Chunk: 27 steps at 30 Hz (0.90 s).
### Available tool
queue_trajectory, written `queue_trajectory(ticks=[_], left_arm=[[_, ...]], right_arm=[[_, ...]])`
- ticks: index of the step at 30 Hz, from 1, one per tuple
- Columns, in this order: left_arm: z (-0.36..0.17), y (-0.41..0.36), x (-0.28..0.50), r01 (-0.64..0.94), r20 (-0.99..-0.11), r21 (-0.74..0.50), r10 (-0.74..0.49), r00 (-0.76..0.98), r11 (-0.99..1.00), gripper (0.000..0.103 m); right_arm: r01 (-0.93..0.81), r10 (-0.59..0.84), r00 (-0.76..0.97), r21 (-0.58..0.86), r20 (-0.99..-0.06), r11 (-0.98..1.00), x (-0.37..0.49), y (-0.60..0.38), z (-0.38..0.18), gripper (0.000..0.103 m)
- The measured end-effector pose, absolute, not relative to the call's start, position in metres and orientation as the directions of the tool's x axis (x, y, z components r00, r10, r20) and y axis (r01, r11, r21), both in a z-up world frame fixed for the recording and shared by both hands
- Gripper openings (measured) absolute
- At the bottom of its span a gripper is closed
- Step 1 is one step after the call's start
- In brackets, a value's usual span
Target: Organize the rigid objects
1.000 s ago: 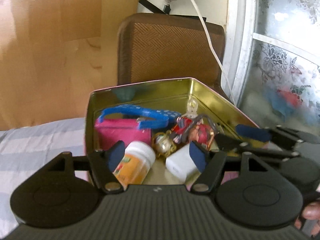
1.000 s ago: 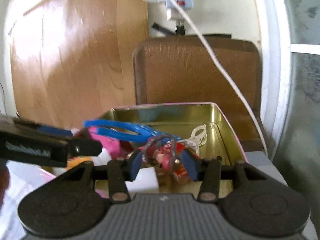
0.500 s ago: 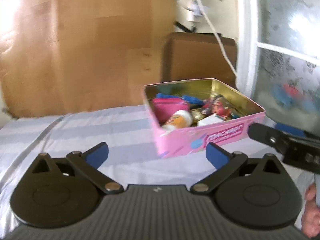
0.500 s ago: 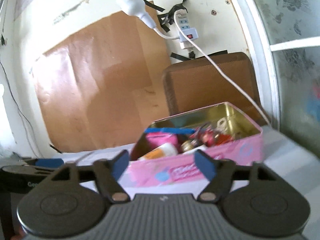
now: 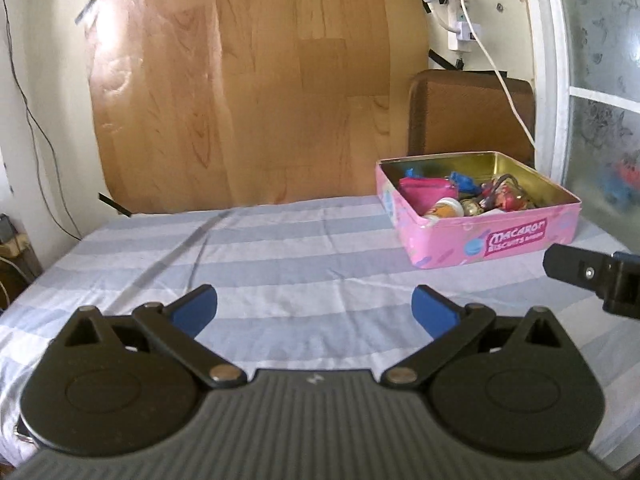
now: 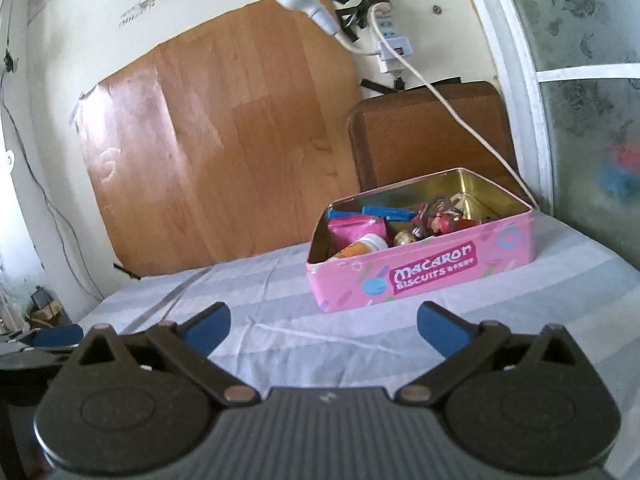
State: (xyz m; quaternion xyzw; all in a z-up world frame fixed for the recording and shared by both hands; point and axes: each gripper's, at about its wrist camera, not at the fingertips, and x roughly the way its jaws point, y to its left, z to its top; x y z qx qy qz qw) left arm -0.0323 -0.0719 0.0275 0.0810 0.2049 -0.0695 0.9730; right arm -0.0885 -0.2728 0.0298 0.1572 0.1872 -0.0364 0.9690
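A pink "Macaron Biscuits" tin (image 5: 500, 236) (image 6: 420, 276) stands open on the striped sheet at the far right. Inside it lie a pink pouch (image 5: 428, 194) (image 6: 356, 230), an orange bottle with a white cap (image 5: 444, 208) (image 6: 362, 246), a blue plastic piece (image 5: 464, 182) and a red figure keychain (image 5: 508, 196) (image 6: 436, 220). My left gripper (image 5: 316, 304) is open and empty, well short of the tin and to its left. My right gripper (image 6: 326, 320) hovers just in front of the tin, its jaws opening with nothing between them. One of its fingers (image 5: 588, 272) shows at the left wrist view's right edge.
A blue-and-white striped sheet (image 5: 260, 264) covers the surface. A wood-pattern panel (image 5: 248, 92) leans on the back wall. A brown board (image 6: 432, 136) stands behind the tin, with a white cable (image 6: 452, 108) across it. A frosted window (image 6: 588, 128) bounds the right side.
Both grippers have pulled back from inside the tin to well in front of it. Both sets of jaws have widened and hold nothing. The tin's contents stay inside.
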Motion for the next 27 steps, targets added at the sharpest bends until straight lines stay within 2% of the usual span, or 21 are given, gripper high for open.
queue_trajectory(ticks=[7, 21, 27], left_arm=[[0.024, -0.074, -0.040, 0.145, -0.393, 0.124, -0.086, 0.915, 0.982, 0.103], [0.016, -0.069, -0.032, 0.173, -0.511, 0.056, -0.120, 0.851, 0.983, 0.103], [0.014, -0.067, -0.032, 0.192, -0.530, 0.024, -0.151, 0.835, 0.981, 0.103]], right_arm=[[0.137, -0.044, 0.931, 0.235, -0.362, 0.962, -0.093, -0.262, 0.033, 0.103], [0.208, -0.102, 0.928, 0.270, -0.359, 0.940, -0.096, -0.262, 0.028, 0.103], [0.196, -0.100, 0.930, 0.248, -0.354, 0.949, -0.099, -0.258, 0.032, 0.103]])
